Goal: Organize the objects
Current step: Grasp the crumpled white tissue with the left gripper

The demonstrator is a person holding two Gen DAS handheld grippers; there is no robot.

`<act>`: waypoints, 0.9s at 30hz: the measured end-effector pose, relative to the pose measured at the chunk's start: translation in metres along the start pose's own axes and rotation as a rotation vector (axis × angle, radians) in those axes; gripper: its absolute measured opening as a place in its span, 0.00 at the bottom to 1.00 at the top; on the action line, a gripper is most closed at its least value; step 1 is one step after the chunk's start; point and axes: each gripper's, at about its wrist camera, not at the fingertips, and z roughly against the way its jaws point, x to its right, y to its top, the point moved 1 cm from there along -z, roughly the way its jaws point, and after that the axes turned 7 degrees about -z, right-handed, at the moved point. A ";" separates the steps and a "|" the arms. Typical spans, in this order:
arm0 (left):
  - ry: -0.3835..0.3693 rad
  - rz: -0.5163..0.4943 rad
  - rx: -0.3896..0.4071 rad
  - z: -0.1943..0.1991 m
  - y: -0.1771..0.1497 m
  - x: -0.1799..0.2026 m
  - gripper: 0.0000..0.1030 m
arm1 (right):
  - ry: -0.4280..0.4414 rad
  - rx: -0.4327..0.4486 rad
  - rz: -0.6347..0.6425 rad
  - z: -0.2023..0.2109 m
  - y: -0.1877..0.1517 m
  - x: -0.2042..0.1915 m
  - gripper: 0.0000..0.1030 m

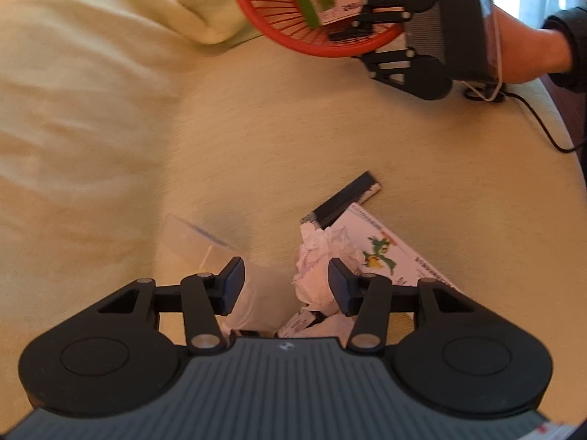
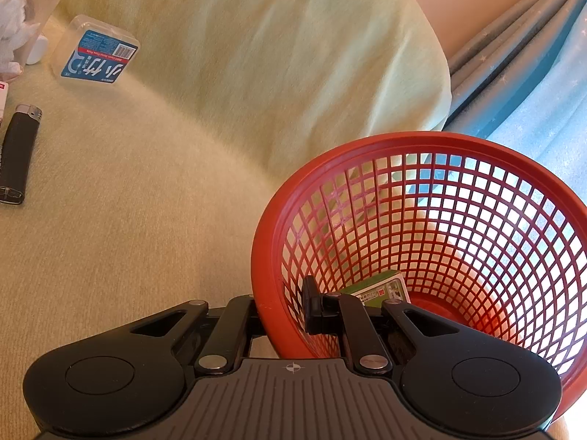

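Observation:
My left gripper (image 1: 285, 286) points down at a heap of small things on the pale yellow cloth, jaws partly apart. A crumpled white tissue (image 1: 319, 256) lies between them against the right pad; the left pad is clear of it. Beside it lie a black lighter (image 1: 345, 198) and a white packet with a green figure (image 1: 389, 253). My right gripper (image 2: 286, 311) is shut on the rim of the red mesh basket (image 2: 440, 220), one finger inside, one outside. The basket (image 1: 279, 18) holds a green and white box (image 1: 330, 0).
A clear plastic box with a blue label (image 2: 95, 51) and a clear cup (image 2: 40, 7) sit near the tissue. The cloth rises in a thick fold (image 1: 73, 73) at the left. A black cable (image 1: 539, 121) runs by the table edge. A blue curtain (image 2: 532, 73) hangs behind the basket.

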 end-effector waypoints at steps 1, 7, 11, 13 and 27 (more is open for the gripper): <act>-0.001 -0.008 0.007 0.001 0.002 0.000 0.45 | 0.000 0.000 0.000 0.000 0.000 0.000 0.06; -0.097 -0.064 0.011 -0.005 0.013 0.014 0.45 | 0.000 -0.001 0.001 -0.001 0.000 0.000 0.06; -0.134 -0.108 -0.018 -0.014 0.013 0.026 0.44 | 0.000 0.000 -0.003 0.000 0.000 0.001 0.06; -0.139 -0.124 -0.033 -0.015 0.012 0.028 0.41 | 0.000 -0.001 -0.001 -0.001 -0.001 0.000 0.06; -0.048 -0.224 -0.017 0.000 0.018 0.023 0.22 | -0.001 -0.001 -0.004 -0.001 -0.001 -0.001 0.06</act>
